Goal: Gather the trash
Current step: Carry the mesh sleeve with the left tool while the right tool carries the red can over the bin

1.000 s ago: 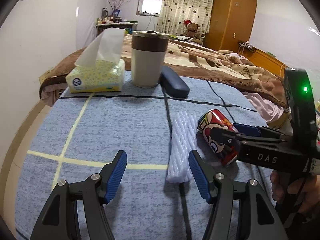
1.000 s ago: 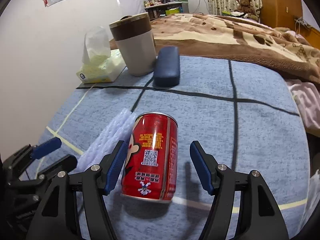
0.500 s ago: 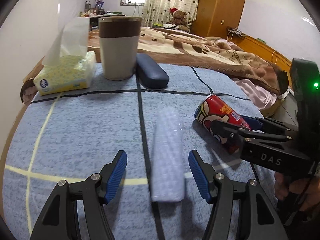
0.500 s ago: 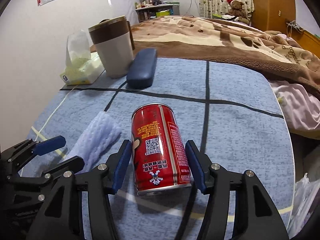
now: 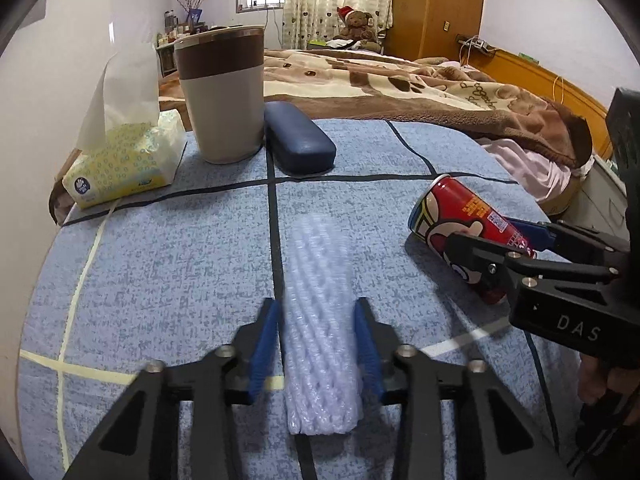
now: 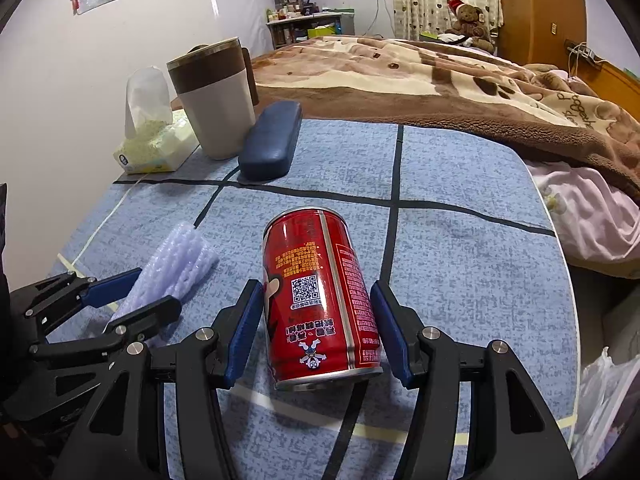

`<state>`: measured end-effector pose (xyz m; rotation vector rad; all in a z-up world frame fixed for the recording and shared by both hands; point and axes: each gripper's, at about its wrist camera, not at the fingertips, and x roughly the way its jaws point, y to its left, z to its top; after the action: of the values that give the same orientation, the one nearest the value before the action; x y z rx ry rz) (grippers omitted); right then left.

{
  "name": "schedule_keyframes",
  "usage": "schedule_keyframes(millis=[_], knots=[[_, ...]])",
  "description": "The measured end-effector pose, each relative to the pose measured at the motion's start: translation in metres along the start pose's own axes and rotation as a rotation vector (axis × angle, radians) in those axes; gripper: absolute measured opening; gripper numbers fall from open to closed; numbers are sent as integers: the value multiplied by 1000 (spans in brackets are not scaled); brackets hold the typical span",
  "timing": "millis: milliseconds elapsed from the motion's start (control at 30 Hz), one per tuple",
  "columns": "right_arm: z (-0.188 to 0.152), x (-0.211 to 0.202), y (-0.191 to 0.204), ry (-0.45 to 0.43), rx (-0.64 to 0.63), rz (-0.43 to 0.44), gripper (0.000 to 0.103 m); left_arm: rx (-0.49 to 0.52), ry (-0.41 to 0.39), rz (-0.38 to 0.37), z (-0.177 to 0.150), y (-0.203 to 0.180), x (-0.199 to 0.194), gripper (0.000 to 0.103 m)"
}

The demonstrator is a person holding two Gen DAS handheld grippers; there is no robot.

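Observation:
A white foam net sleeve [image 5: 320, 320] lies on the blue table cloth [image 5: 160, 272]. My left gripper [image 5: 319, 344] has closed on it, both blue pads touching its sides. It also shows in the right wrist view [image 6: 176, 264]. A red drink can [image 6: 320, 296] is between the pads of my right gripper [image 6: 320, 332], which is shut on it and holds it tilted. In the left wrist view the can [image 5: 464, 224] sits at the right, held by the right gripper [image 5: 496, 256].
At the table's far side stand a brown and beige tumbler [image 5: 224, 96], a dark blue glasses case [image 5: 298, 142] and a yellow tissue pack [image 5: 124, 160]. A bed with a brown blanket [image 5: 420, 84] lies beyond. A white plastic bag [image 6: 608, 396] hangs at the right.
My left gripper moved right onto the foam sleeve and closed on it. My right gripper closed on the can and lifted its far end.

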<state>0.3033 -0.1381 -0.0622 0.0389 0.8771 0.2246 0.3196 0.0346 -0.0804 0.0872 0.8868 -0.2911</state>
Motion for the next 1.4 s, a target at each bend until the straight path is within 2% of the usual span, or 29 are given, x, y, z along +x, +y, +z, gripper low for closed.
schedule_keyframes(millis=[367,867,1167,1400], knots=[[-5,-7,-2,-18,14,-1,56,-8,-26,6,-2,-3,-12,30],[-12,-25,0,-50,27,41,56,-19,-59,11,-7,-6,-37,29],[-19,-57,-3,-107,41,47,56,-16,-107,13,-10,-17,-67,30],[-30,-94,-11,-166,62,43,56,1,-155,-12,-17,-42,-98,30]])
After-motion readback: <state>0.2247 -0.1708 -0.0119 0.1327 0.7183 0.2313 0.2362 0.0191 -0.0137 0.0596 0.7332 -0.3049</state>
